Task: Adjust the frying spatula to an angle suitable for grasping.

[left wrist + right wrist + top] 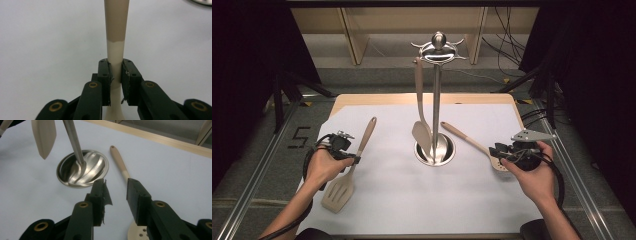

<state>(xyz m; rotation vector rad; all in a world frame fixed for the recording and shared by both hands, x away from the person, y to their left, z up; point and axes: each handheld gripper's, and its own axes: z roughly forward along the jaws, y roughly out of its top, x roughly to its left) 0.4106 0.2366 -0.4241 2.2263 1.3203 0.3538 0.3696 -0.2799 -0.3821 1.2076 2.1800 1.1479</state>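
In the left gripper view, the slotted spatula [115, 50] runs off the top edge, and its blade is out of frame below, behind the left tool [115, 72]. In the right gripper view, the perforated spoon [120, 161] has its bowl cut by the bottom edge and half hidden behind the right tool [117, 195]. Upper left there, the hanging spatula [43, 135] and the stand's pole [73, 141] are cropped at the top.

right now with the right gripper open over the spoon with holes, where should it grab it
On the thin pale neck of the spoon, just above the holed bowl, coming straight down from above. It lies flat on the table, handle angled toward the stand, and the right gripper already straddles that narrow stretch, so the jaws should close across it.
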